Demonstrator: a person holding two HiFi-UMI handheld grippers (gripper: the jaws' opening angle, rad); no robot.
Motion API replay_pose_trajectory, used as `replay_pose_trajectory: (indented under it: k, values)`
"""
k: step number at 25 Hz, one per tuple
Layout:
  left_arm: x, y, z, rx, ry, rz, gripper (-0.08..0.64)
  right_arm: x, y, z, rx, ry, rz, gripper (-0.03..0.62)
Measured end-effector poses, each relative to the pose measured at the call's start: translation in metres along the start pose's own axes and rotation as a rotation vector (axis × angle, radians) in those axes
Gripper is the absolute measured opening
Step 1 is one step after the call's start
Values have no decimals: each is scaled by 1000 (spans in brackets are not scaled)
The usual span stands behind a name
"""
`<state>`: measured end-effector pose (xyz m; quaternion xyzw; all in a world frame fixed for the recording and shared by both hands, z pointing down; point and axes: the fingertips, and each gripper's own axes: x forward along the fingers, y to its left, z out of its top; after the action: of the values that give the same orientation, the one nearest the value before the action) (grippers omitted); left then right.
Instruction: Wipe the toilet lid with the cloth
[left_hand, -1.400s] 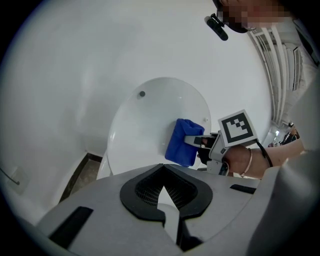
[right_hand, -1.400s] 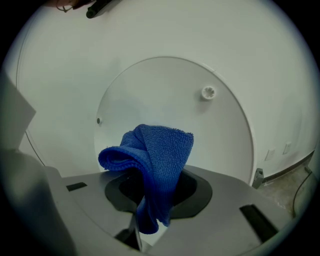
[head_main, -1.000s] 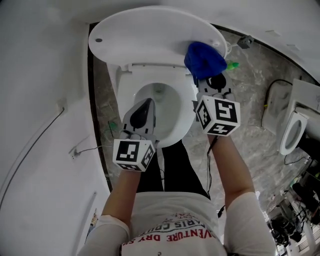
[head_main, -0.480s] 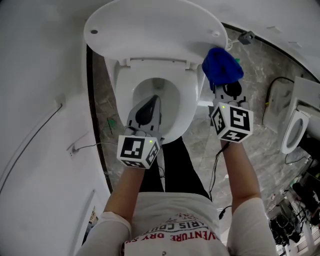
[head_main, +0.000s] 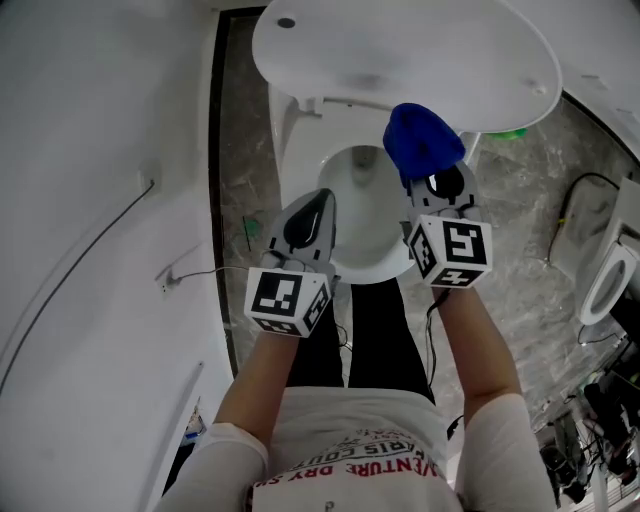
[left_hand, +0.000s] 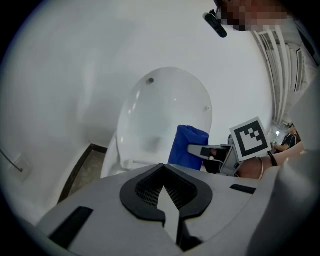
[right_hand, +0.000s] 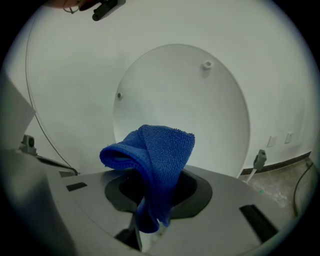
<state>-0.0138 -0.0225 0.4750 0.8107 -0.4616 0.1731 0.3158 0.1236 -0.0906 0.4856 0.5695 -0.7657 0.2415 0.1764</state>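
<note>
Blue cloth (head_main: 422, 145) is hanging bunched from the right gripper (head_main: 437, 188), jaws clamping it, just short of the raised toilet lid (head_main: 400, 55). Left gripper (head_main: 312, 215) is hovering closed, empty. Best to press the cloth flat and sweep in overlapping strokes.

Toilet lid (head_main: 400, 50): white, glossy, oval plastic. Raised upright, inner face toward person, back toward white wall. Hinged at rear of bowl. Two small round bumpers on inner face near rim.

Cloth (right_hand: 155, 150): blue terry microfibre, bunched into loose fold. Lower end pinched between closed jaws of right gripper (head_main: 432, 185); upper folds rise above jaws, one loop drooping to left in right gripper view. Held in front of lid's lower right part. Contact with lid surface: cannot tell.
</note>
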Motion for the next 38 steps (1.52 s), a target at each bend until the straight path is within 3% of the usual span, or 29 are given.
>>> replay_pose_trajectory:
  k: [8, 15, 24, 38]
  values:
    - [-24, 87, 4, 20, 18, 64, 6, 73, 102, -7, -17, 20, 122, 100]
    - [-35, 144, 8, 20, 34, 99, 6, 131, 141, -11, 4, 32, 134, 101]
    - [-31, 158, -8, 20, 73, 78, 6, 152, 124, -23, 17, 60, 77, 101]
    - [9, 111, -1, 25, 75, 65, 6, 135, 53, -31, 24, 96, 41, 101]
